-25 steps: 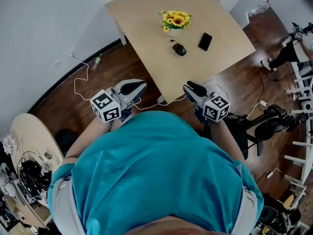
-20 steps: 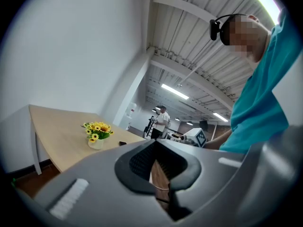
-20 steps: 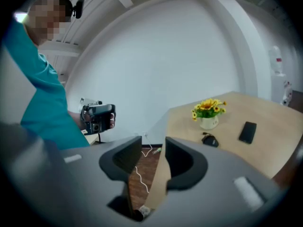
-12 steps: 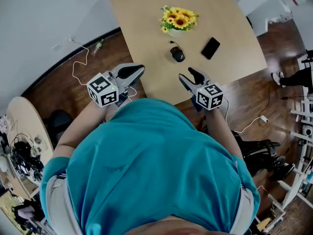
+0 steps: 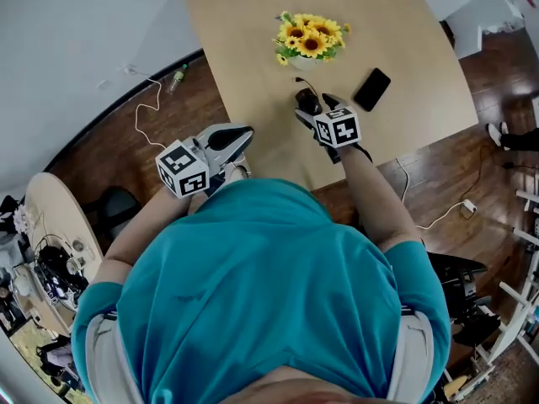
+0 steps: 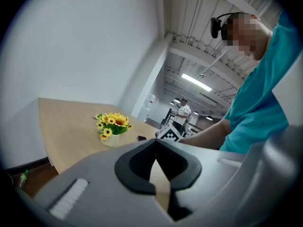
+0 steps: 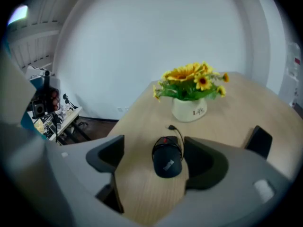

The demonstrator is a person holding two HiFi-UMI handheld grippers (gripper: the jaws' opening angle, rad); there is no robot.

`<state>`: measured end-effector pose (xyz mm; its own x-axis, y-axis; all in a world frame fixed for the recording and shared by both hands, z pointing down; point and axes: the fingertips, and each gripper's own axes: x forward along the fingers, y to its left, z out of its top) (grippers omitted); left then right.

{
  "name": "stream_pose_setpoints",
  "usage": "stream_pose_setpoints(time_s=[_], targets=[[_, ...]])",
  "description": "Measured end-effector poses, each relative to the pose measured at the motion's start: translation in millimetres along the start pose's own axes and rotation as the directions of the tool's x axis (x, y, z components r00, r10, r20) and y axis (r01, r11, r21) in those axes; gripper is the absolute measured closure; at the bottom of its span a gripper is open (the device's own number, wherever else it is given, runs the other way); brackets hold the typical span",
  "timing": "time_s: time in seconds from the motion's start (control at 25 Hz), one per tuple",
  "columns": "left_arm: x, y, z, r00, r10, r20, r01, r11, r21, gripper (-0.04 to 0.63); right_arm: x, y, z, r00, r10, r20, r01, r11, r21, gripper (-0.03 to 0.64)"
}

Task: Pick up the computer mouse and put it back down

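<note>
Now: right gripper [image 7: 155, 161], previously short of the pale wooden table [image 7: 142, 193], straddles the black computer mouse [image 7: 167, 161] lying just before the white pot of yellow sunflowers [image 7: 189, 109]. Its jaws have just spread wide, pads not pressing. Grasp judged imminent. Left gripper [image 6: 155, 162]: jaws together, empty.

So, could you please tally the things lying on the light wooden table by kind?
Black computer mouse: 1
Black flat smartphone: 1
White pot of yellow sunflowers: 1
Total: 3
</note>
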<state>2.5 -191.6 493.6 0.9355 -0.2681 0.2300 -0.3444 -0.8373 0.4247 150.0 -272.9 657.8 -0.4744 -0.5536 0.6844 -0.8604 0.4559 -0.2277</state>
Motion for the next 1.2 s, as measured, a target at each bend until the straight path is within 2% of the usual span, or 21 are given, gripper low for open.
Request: stream_pose_setpoints(time_s=[0.12, 0.24, 0.44, 0.48, 0.6, 0.88, 1.16, 1.2], targets=[[-7, 7, -6, 0.999, -0.026, -0.029, 0.026, 1.0, 0.01, 0.591, 32, -11, -12, 0.997, -0.046, -0.066, 0.05, 0.997, 0.059, 0.187], [-12, 16, -7, 0.999, -0.039, -0.032, 0.039, 0.999, 0.002, 0.591, 50, -29, -19, 0.987, -0.113, -0.113, 0.128, 0.983, 0.13, 0.178], [-19, 26, -12, 0.998, -0.043, -0.037, 0.042, 0.999, -0.008, 0.591, 68, -35, -28, 0.973, -0.145, -0.182, 0.171, 0.975, 0.139, 0.178], [-19, 28, -13, 0.999, -0.039, -0.038, 0.038, 0.999, -0.008, 0.591, 69, -36, -31, 0.969, -0.151, -0.196, 0.179, 0.975, 0.131, 0.183], [-19, 37, -15, 0.999, -0.023, -0.049, 0.023, 1.0, 0.002, 0.591, 69, -42, -35, 0.963, -0.189, -0.194, 0.213, 0.971, 0.112, 0.277], [-10, 46, -15, 0.998, -0.008, -0.062, 0.009, 1.0, 0.012, 0.591, 66, -43, -36, 0.971, -0.161, -0.174, 0.176, 0.982, 0.074, 0.296], [-6, 40, -13, 0.998, -0.014, -0.058, 0.015, 1.0, 0.019, 0.591, 55, -39, -40, 0.982, -0.124, -0.145, 0.141, 0.984, 0.108, 0.299], [-6, 39, -13, 0.998, -0.014, -0.056, 0.015, 1.0, 0.019, 0.591, 52, -38, -40, 0.983, -0.121, -0.136, 0.136, 0.984, 0.112, 0.318]])
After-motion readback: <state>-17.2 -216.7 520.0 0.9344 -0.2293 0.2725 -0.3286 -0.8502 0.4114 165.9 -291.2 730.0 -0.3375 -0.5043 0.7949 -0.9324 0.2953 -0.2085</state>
